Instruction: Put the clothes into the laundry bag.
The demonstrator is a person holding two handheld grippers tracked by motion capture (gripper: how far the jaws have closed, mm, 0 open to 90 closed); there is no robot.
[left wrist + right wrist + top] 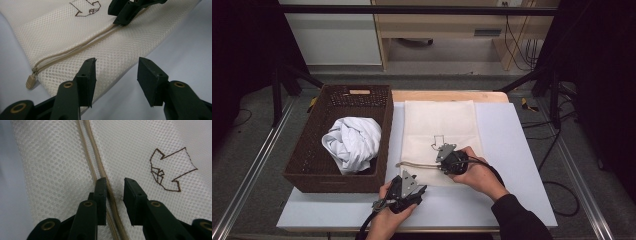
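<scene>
The mesh laundry bag (439, 131) lies flat on the pale desk (517, 150), running from the far edge toward the near one, just right of the brown wicker basket (312, 165) that sits at the left edge with a crumpled white garment (352, 142) in it. The bag's zipper (80, 47) runs along the bag's near end, closed as far as the frames show, with its tan pull tab (30, 81) hanging off the left corner of the bag.

The right tool (115, 185) is pressed down onto the mesh partway along the zipper, its jaws narrow and straddling the tape, with no clear pinch on the cloth yet. It looks placed there to pin the bag or take hold of the fabric beside the zipper, so that the bag cannot slide while the pull is drawn. The left tool (117, 65) hovers at the near edge of the bag, jaws about half open and empty, one jaw over the mesh and the other over bare desk. The pull tab lies off to its side, so it seems lined up to reach for it.

The bag is cream, of fine honeycomb mesh, thin and limp, with a small brown stitched outline figure (171, 168) near the zipper; it looks empty and lies smooth
</scene>
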